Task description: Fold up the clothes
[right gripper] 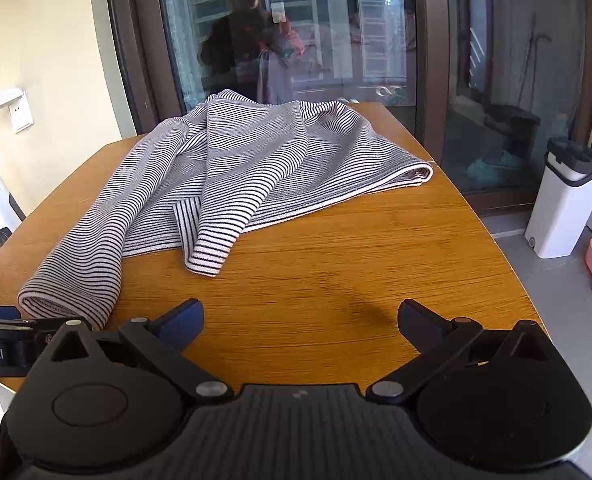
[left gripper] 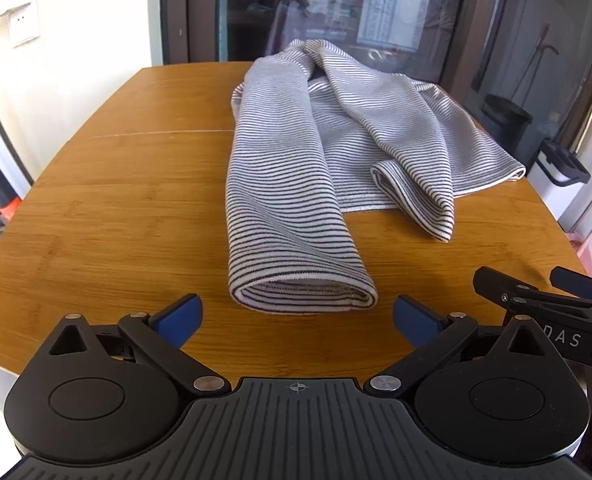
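Nearest, the left hand-held gripper (left gripper: 298, 318) hangs over the front of the wooden worktop (left gripper: 107, 216) with its jaws spread wide and nothing between them, aimed at the cuff end of a long sleeve (left gripper: 302, 294) lying just ahead. The right hand-held gripper (right gripper: 300, 322) is likewise released and empty, over bare wood beside it and well short of any cloth. If the left one closes on that cuff, it may catch only the top layer of the tube, so the sleeve peels open instead of lifting whole. The right one risks nipping the second sleeve (right gripper: 209, 252) where it crosses the hem, dragging the body along with it. Further back, the striped top (left gripper: 376, 120) lies rumpled, with its sleeves thrown across the body and ridges near the collar; folding over these without first spreading it would lock the creases in. Its far right corner (right gripper: 422, 174) sits close to the worktop's edge, so a pull to that side could slide the fabric off.
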Demonstrator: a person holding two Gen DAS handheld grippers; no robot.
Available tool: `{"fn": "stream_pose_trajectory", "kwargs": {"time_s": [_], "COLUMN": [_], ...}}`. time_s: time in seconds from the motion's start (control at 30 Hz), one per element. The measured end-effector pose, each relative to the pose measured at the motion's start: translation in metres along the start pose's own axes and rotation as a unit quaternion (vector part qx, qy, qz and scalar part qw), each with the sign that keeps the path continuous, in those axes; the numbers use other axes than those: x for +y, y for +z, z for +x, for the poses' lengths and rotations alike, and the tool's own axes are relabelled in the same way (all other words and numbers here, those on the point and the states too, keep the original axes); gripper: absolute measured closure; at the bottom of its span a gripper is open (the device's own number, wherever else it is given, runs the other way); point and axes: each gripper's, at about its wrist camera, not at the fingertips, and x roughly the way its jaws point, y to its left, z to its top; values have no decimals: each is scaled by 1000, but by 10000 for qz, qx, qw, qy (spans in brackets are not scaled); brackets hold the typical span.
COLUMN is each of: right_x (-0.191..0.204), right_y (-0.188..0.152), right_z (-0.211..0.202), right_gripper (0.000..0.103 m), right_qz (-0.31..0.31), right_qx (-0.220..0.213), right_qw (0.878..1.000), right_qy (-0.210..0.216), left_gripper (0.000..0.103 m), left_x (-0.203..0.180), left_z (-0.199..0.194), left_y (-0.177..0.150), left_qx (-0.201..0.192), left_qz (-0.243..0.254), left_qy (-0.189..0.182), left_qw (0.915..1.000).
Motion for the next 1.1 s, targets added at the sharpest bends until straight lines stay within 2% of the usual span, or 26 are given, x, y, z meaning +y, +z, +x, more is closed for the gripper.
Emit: {"fn": "stream_pose_trajectory", "kwargs": {"time_s": [0.3,1.1], "right_x": [-1,-2], "right_y": [2,2], "right_z": [4,2], "right_gripper": [0,0], "right_qz": [-3,56], "right_qx": [-72,-172], "right_qw": [10000,9998], "right_qy": [10,55], "left_gripper": [0,0], "left_x": [3,3], "left_z": [3,3], "left_y": [-3,-2], "left_qx": [186,105], "left_qz": [42,40], "left_qy": [30,-13], "left_qw": [9998,9999]}}
